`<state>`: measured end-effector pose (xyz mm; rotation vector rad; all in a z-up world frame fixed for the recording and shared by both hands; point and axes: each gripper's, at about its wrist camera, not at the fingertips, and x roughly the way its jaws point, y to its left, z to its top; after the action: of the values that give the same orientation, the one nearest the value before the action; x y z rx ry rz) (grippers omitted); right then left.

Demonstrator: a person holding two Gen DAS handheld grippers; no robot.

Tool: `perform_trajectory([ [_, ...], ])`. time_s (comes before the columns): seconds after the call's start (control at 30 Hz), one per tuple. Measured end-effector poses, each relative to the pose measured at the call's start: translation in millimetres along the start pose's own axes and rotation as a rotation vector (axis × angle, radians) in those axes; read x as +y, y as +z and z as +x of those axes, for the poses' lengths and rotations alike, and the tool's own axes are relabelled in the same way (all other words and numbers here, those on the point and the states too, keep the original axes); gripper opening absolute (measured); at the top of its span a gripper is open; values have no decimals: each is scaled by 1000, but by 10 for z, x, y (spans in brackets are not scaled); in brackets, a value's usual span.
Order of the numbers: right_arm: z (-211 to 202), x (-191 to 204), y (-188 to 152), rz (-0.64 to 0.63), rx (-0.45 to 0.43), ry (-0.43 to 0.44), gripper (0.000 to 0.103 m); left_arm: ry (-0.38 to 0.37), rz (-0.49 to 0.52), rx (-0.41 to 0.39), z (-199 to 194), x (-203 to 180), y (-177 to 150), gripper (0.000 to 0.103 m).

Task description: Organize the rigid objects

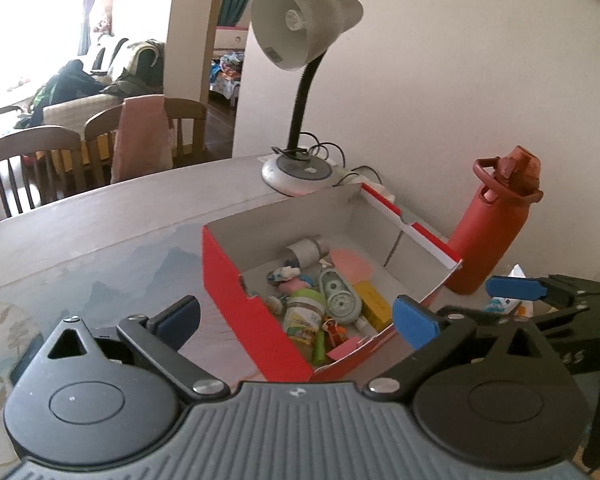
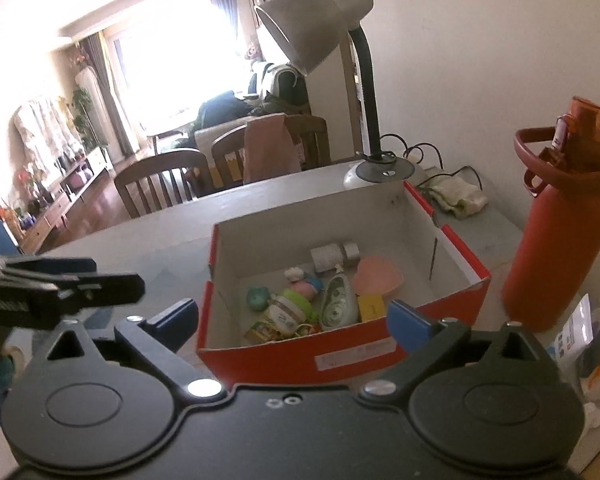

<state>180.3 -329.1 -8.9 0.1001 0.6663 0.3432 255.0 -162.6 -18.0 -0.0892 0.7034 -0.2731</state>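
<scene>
A red cardboard box (image 1: 228,280) (image 2: 300,356) with a white inside stands open on the table. Inside lie several small items: a grey-green correction tape dispenser (image 1: 338,296) (image 2: 338,300), a yellow block (image 1: 374,300) (image 2: 371,307), a pink heart-shaped piece (image 1: 352,264) (image 2: 378,276), a green-lidded jar (image 1: 304,312) (image 2: 288,308) and a grey roll (image 1: 306,252) (image 2: 328,256). My left gripper (image 1: 296,320) hangs open over the box's near corner, holding nothing. My right gripper (image 2: 294,322) is open and empty before the box's front wall. One of its fingers (image 1: 512,287) shows to the right in the left wrist view.
A grey desk lamp (image 1: 300,28) (image 2: 316,28) stands behind the box with its cable. A tall red bottle (image 1: 488,240) (image 2: 560,240) stands right of the box by the wall. A folded cloth (image 2: 460,196) and a clear bag (image 2: 588,340) lie nearby. Wooden chairs (image 1: 32,168) line the table's far edge.
</scene>
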Motion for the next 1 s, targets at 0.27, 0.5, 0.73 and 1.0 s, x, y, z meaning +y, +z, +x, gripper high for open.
perform_trajectory([
  [0.27, -106, 108, -20, 1, -16, 18, 102, 29, 35, -1, -65, 18, -121, 103],
  [0.5, -139, 140, -52, 11, -15, 20, 102, 13, 48, -4, -113, -14, -149, 103],
  [0.73, -150, 145, -95, 22, -11, 16, 102, 1, 40, -12, -154, -43, -151, 103],
  [1.0, -180, 164, -153, 21, -9, 22, 102, 8, 48, -19, -180, -56, -166, 103],
])
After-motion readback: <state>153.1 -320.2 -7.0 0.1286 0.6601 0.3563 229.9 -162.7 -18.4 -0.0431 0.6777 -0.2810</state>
